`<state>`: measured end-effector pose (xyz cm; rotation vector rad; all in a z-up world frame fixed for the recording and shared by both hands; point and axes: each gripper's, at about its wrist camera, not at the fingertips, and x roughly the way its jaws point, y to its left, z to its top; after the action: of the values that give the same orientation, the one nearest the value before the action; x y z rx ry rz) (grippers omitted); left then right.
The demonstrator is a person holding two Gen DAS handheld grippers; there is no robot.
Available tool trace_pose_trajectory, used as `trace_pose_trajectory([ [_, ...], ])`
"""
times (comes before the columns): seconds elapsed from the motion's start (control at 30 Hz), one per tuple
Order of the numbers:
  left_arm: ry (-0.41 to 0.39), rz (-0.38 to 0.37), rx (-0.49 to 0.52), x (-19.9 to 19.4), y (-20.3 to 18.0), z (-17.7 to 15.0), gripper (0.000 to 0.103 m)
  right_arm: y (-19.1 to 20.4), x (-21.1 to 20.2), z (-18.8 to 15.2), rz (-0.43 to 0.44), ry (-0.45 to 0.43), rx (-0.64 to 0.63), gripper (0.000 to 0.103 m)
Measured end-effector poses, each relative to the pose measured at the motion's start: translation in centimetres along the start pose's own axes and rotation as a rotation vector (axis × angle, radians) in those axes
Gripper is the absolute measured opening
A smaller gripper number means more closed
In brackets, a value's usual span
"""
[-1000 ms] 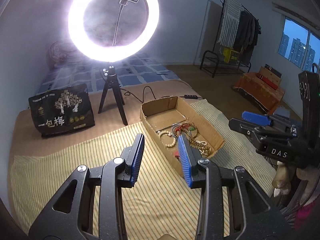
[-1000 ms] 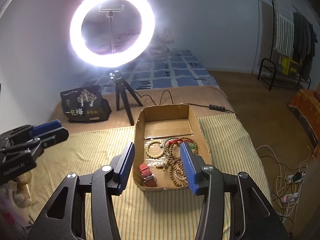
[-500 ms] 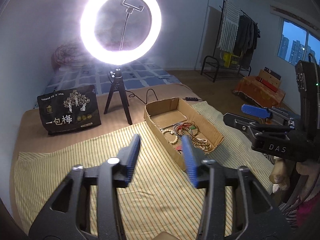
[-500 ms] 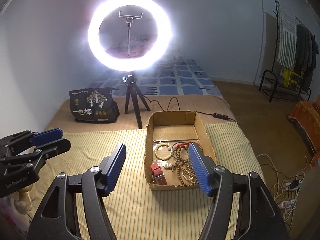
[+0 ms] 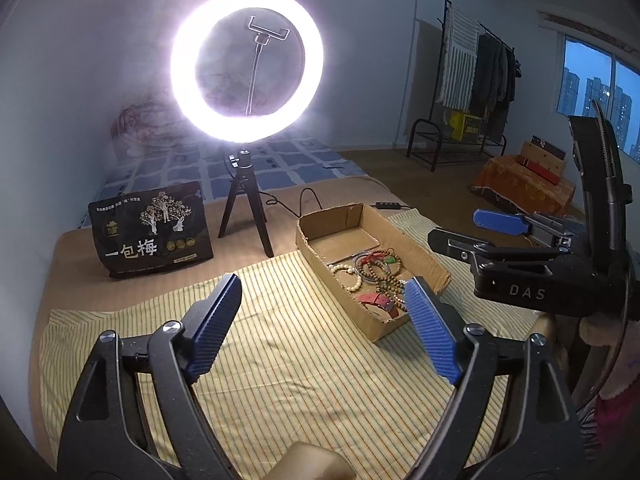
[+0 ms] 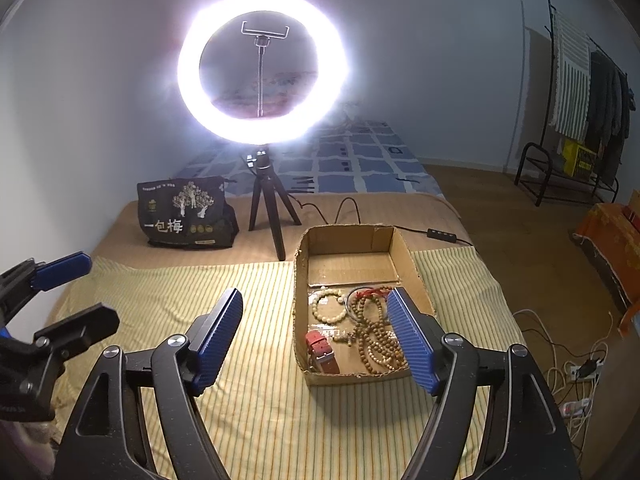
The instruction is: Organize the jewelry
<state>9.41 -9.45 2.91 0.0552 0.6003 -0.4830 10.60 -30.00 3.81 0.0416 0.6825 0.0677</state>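
Observation:
A shallow cardboard box [image 5: 424,256] [image 6: 412,268] lies on the striped cloth. It holds brown wooden bead strands [image 5: 384,276] [image 6: 376,340], a pale bead bracelet [image 5: 348,276] [image 6: 326,308] and a red watch strap [image 5: 378,300] [image 6: 320,350]. My left gripper [image 5: 323,286] hovers over the cloth short of the box, jaws opening, nothing between them. It also shows as the left gripper [image 6: 100,286] at the left edge. My right gripper [image 6: 315,298] hangs before the box's near end, jaws opening and empty. In the left wrist view the right gripper [image 5: 456,227] is beside the box.
A lit ring light [image 5: 246,68] on a small tripod stands behind the box, its cable trailing right. A black printed bag [image 5: 154,230] leans at the back left. Right of the bed are a clothes rack [image 5: 480,80] and floor cables with a power strip [image 6: 580,372].
Both pairs of jaws have spread much wider. The ring light and box have shifted right in both views as the grippers drifted sideways.

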Motion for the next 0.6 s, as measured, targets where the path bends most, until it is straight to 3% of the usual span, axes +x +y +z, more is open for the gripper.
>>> trace_pose_trajectory([
  [0.13,-0.007,0.018,-0.004,-0.26,0.32,0.04,0.091,0.04,0.24,0.1,0.0,-0.004,0.01,0.076],
  [0.2,-0.016,0.023,-0.006,-0.47,0.46,0.03,0.1,0.14,0.27,0.12,0.002,-0.007,0.011,0.077],
  [0.6,-0.007,0.062,0.011,-0.7,0.44,-0.13,0.1,0.57,0.77,-0.03,-0.016,-0.001,0.013,0.079],
])
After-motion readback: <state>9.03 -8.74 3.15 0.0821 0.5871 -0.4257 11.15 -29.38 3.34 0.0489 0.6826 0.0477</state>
